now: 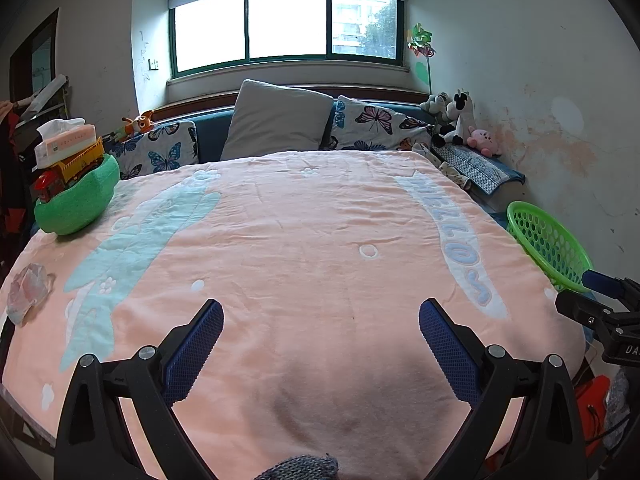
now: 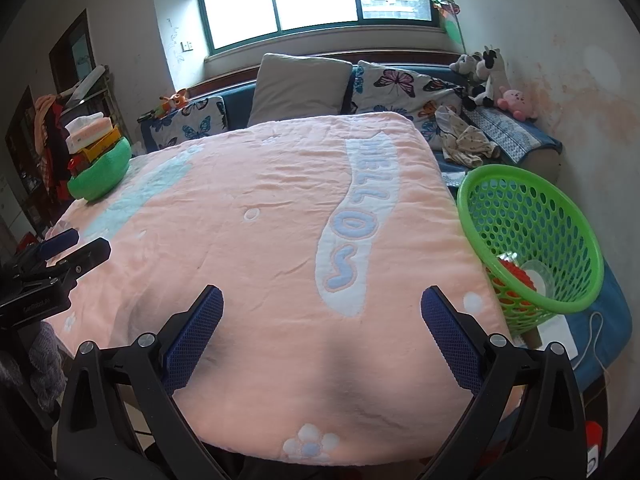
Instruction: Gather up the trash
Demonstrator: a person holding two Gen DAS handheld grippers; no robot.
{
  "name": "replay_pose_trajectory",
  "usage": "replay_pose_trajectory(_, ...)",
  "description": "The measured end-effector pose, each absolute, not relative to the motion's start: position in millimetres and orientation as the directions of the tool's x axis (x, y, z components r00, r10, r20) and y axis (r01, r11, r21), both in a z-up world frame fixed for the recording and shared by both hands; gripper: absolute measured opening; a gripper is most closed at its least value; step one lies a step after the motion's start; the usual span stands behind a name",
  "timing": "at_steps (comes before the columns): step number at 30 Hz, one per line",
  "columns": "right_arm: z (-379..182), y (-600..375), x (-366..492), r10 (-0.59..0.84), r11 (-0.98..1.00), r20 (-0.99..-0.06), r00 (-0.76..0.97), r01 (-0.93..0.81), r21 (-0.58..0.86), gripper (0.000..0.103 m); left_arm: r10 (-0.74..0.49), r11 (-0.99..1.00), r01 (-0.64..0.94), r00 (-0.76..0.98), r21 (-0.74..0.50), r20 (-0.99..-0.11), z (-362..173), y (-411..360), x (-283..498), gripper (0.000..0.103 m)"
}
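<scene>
Your left claw (image 1: 320, 320) hangs released over the near end of the bed, its blue textured pads spread wide with nothing between them. Your right claw (image 2: 322, 308) is likewise released, jaws apart and empty above the pink fleece blanket (image 1: 300, 240) with its pale blue lettering.

The piece of trash, a crumpled translucent plastic wrapper (image 1: 28, 292), lies on the blanket at its left edge, well apart from your left claw and to its left. In the right wrist view it cannot be seen; your left claw's body sits in front of that corner.

The green perforated plastic basket (image 2: 532, 204) stands tilted just beside the blanket's right edge, its mouth turned toward the bed. Inside it lie a red item and a clear plastic piece (image 2: 536, 276), low against the wall.

At the far left corner of the bed rests a green foam bowl-shaped cushion (image 1: 76, 204) carrying a yellow toy truck (image 1: 80, 162) and a pink tissue box (image 1: 66, 142).
</scene>
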State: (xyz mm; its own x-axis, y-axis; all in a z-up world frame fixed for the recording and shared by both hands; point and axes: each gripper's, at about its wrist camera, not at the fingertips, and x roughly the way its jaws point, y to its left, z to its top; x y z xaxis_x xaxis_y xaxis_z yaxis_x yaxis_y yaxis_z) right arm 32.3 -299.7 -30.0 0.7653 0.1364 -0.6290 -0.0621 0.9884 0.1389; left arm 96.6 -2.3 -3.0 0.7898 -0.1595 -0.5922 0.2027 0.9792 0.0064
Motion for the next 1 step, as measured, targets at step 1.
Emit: replay_pose_trajectory(1,-30.2,-300.0,32.6,0.137,0.988,-0.630,0.765,-0.062,0.140,0.098,-0.159,0.979,0.202,0.790,0.007,-0.592,-2.9,-2.3,96.6,0.095)
